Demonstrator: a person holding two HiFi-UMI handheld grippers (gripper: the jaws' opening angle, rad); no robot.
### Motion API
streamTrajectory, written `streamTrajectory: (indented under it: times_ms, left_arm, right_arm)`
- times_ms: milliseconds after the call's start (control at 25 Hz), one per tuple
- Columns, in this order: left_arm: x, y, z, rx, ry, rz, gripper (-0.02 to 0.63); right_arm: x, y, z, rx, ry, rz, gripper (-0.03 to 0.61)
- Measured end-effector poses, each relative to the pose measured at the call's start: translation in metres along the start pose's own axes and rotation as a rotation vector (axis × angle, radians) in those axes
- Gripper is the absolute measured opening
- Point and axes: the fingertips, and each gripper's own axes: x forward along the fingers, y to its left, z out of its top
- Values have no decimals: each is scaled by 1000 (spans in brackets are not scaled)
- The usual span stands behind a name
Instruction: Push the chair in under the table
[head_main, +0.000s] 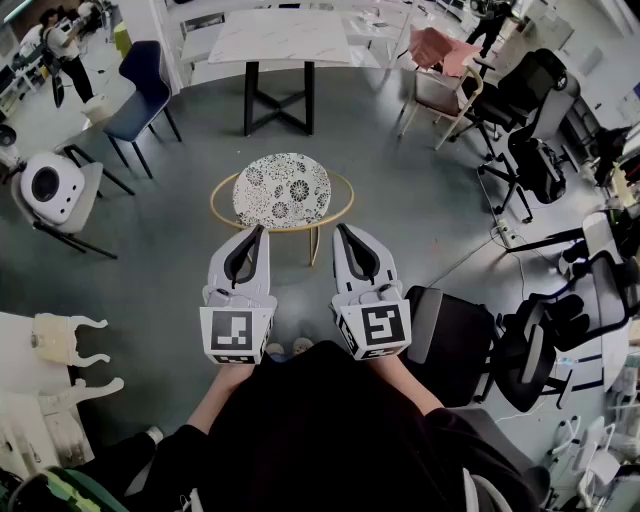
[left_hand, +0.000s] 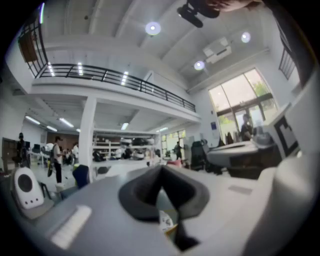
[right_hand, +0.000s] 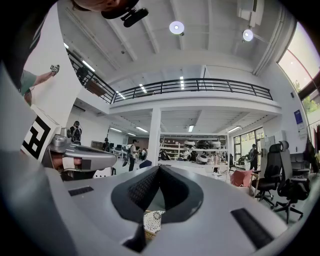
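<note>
A round chair with a black-and-white patterned seat and a gold rim (head_main: 282, 190) stands on the grey floor, apart from the white marble table on black legs (head_main: 280, 38) farther back. Both grippers are held level, side by side, just short of the chair's near edge. My left gripper (head_main: 262, 230) is shut with nothing in it, and my right gripper (head_main: 338, 228) likewise. In the right gripper view the shut jaw tips (right_hand: 159, 167) meet, with a bit of the patterned seat (right_hand: 152, 220) showing below them. The left gripper (left_hand: 161, 167) looks shut too.
A blue chair (head_main: 145, 90) stands left of the table and a chair draped in pink (head_main: 440, 70) right of it. Black office chairs (head_main: 530, 110) crowd the right side, one (head_main: 450, 340) close beside me. A white round device (head_main: 50, 185) rests on a chair at left.
</note>
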Motion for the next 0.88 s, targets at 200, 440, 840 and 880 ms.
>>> streamTrajectory:
  times_ms: [200, 440, 840, 880]
  left_arm:
    - [7, -9, -2, -5, -8, 11, 8]
    - [11, -11, -9, -12, -13, 6, 8]
    - [43, 21, -34, -26, 14, 7, 8]
    - [49, 26, -37, -29, 17, 6, 8]
  right_arm:
    - [-2, -8, -1, -5, -19, 25, 20]
    - [4, -15, -7, -6, -22, 62, 21]
    - [36, -33, -33, 25, 24, 37, 21]
    - [43, -35, -35, 23, 29, 37, 21]
